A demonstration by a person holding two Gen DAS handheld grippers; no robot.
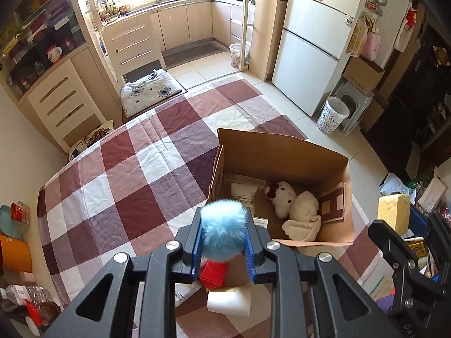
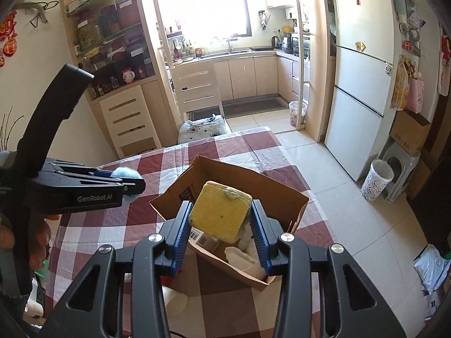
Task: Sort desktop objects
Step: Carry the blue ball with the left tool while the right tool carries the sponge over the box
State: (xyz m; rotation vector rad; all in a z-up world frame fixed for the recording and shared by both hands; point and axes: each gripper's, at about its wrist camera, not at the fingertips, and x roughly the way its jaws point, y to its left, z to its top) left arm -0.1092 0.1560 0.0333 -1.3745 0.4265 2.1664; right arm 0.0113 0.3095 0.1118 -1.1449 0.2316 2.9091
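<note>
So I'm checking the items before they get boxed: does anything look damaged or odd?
The yellow sponge held in the right gripper has a worn, greyish torn patch near its top edge. The cardboard box and blue fluffy ball look fine.

"GenRobot.AI" in white on left claw [image 2: 132, 187] body; no other legible txt.

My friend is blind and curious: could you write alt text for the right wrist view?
The right gripper clamps a yellow sponge above an open cardboard box on a checked tablecloth. At left, the left gripper holds a blue fluffy ball; a kitchen lies beyond.
</note>
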